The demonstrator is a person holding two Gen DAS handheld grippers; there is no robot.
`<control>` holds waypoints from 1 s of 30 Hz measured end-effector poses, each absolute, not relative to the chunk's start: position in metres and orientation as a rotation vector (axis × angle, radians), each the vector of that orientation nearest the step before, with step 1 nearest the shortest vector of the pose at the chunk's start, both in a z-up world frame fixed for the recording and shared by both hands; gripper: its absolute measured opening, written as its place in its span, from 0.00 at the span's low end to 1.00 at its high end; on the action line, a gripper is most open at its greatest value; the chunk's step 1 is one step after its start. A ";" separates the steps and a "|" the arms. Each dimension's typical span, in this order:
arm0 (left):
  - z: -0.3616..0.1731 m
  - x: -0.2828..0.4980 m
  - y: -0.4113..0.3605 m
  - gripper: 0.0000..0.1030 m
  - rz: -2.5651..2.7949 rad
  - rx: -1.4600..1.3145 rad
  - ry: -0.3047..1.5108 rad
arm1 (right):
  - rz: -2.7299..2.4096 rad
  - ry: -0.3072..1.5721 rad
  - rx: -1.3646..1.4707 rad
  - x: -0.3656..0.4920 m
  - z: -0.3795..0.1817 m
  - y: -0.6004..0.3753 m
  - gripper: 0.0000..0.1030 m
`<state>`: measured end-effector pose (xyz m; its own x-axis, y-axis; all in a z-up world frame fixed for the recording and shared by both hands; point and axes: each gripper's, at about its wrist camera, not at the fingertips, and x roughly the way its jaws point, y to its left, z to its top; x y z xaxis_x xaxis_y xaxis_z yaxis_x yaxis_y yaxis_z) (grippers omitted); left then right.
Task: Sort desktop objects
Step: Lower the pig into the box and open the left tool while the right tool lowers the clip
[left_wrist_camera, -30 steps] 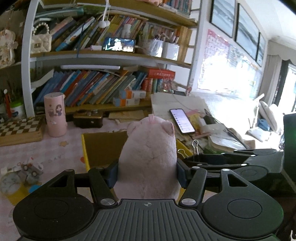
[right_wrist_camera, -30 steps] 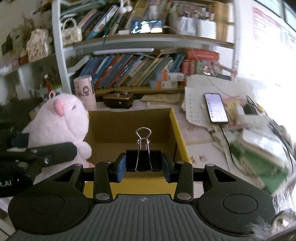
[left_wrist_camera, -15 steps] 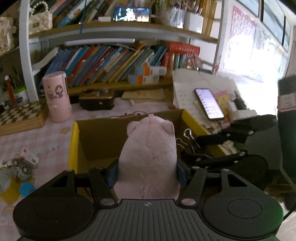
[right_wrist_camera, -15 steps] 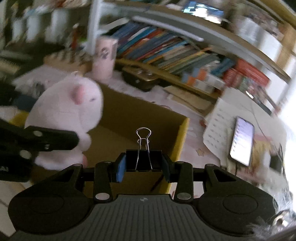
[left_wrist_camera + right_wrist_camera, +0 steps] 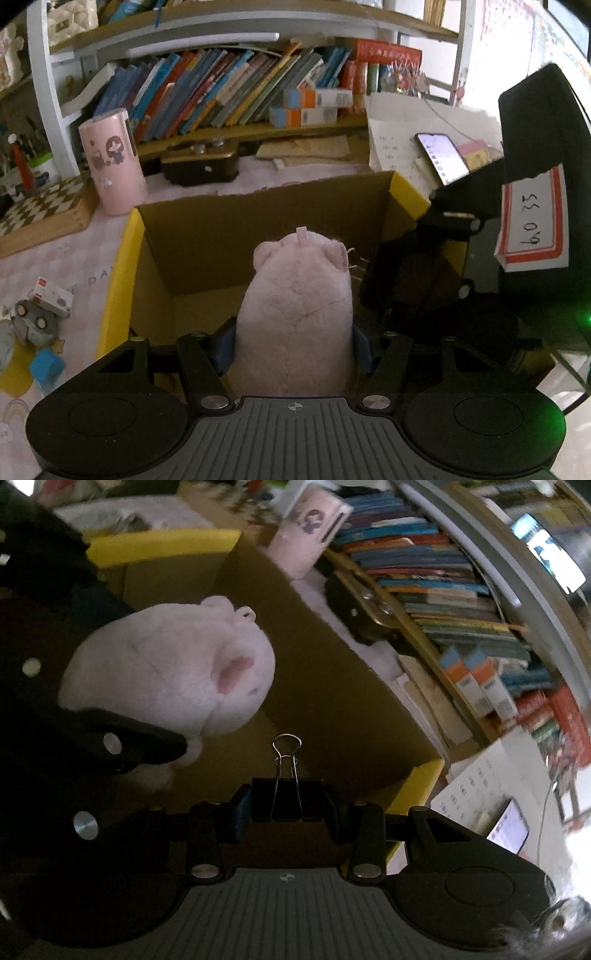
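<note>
Over box [image 5: 258,221], both tools tilted downward

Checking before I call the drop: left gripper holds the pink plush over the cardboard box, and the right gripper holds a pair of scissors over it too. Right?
Not quite. The right gripper is shut on a black binder clip, not scissors, as the right wrist view shows. The rest stands: the left gripper holds the pink plush over the cardboard box.

Both hand-held grippers now tilt down over the cardboard box [image 5: 207,236]; right hand-held gripper [image 5: 286,805] has rolled, shelf toward 2 o'clock.
</note>
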<state>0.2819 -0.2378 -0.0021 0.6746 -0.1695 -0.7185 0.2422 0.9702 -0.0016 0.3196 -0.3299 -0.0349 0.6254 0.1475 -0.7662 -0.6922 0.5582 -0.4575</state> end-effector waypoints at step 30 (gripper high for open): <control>0.046 0.238 -0.198 0.81 -0.117 0.031 0.591 | 0.530 0.743 -0.642 0.311 0.003 -0.350 0.61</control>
